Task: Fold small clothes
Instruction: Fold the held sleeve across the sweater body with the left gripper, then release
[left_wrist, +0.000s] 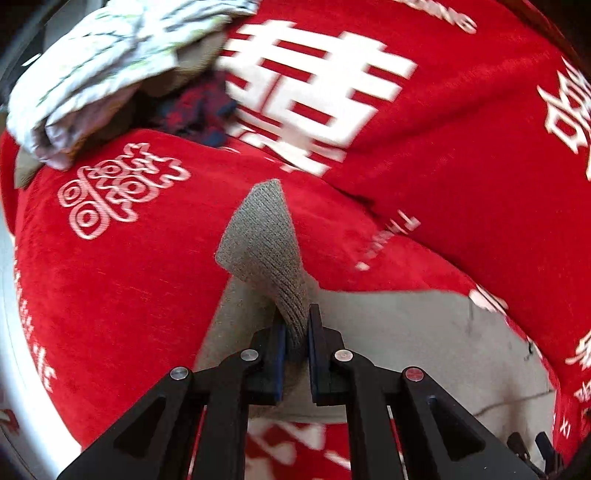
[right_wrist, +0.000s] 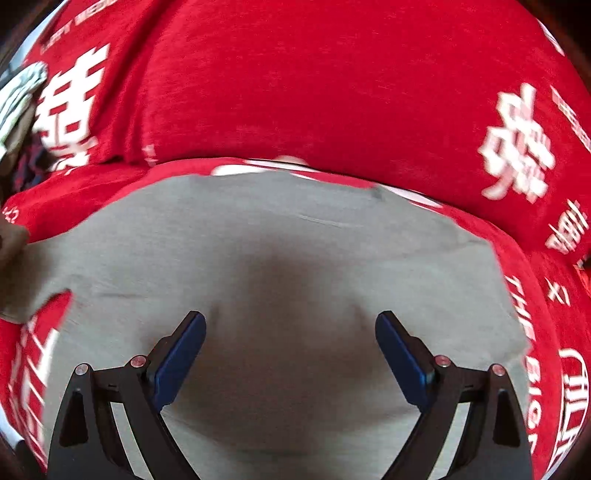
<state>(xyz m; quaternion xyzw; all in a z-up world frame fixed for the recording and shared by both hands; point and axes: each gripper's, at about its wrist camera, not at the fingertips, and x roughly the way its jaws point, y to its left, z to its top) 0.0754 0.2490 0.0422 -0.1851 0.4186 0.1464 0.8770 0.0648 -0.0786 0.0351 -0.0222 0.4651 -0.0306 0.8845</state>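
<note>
A grey garment lies spread flat on a red cover with white characters. In the left wrist view my left gripper is shut on the garment's ribbed grey cuff and holds it lifted, with the rest of the garment lying below and to the right. In the right wrist view my right gripper is open and empty, its blue pads wide apart just above the middle of the flat garment.
A pile of other clothes sits at the far left: a white patterned piece, a tan piece and a dark red plaid piece. A raised red cushion runs behind the garment.
</note>
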